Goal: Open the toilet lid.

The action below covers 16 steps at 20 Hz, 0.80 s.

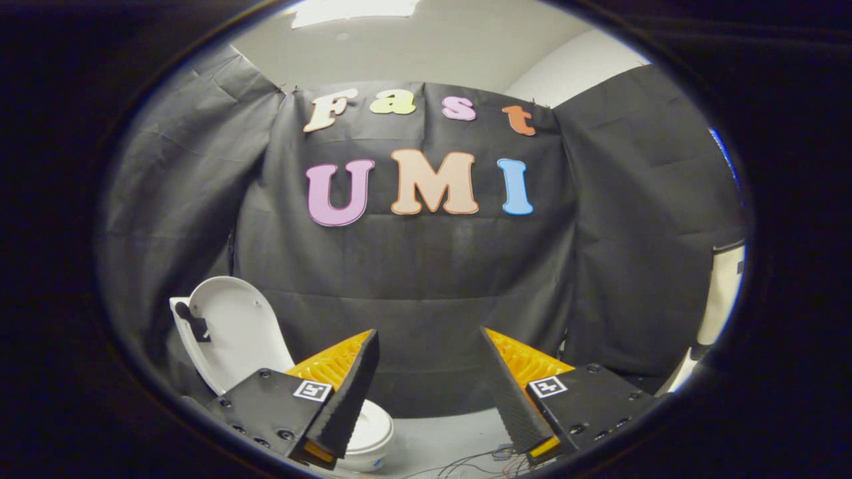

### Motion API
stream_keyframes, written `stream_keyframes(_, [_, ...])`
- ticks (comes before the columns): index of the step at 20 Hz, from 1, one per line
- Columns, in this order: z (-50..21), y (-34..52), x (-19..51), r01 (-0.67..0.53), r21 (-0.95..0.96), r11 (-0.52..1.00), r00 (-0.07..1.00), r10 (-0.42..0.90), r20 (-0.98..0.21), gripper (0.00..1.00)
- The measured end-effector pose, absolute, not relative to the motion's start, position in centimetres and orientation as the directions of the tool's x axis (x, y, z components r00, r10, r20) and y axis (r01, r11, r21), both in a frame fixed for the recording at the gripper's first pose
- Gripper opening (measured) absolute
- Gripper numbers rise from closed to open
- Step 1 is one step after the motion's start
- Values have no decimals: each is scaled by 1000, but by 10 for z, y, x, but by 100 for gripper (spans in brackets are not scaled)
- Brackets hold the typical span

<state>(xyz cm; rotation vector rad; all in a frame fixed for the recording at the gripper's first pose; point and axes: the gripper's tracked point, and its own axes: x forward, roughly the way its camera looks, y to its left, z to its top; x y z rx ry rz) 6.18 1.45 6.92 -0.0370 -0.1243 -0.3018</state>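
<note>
Gripper view: toilet lid (pixel 229 332) already upright, left of our hand-held gripper (pixel 429 372); fingers wide apart, holding nothing, so we judge the task done.

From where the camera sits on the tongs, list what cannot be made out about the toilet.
- Toilet bowl, gripper view: its inside and most of its rim are hidden behind the left finger.
- Toilet lid, standing raised: its lower edge and hinge are covered by the finger's mount.
- Wires on the floor: too thin to trace where they end.
- Tongs: open, holding nothing.
</note>
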Motion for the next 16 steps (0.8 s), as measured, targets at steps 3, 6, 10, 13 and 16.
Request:
stream_keyframes(3, [65, -1, 61, 279, -8, 960, 953, -276, 127, 92])
stream_keyframes(6, [58, -13, 60, 260, 5, 966, 957, -258, 131, 92])
stream_keyframes(10, [44, -29, 57, 227, 43, 973, 965, -231, 127, 92])
stream_keyframes(13, [37, -40, 62, 232, 74, 970, 962, -240, 128, 92])
stream_keyframes(16, [32, -38, 72, 216, 82, 973, 966, -225, 127, 92])
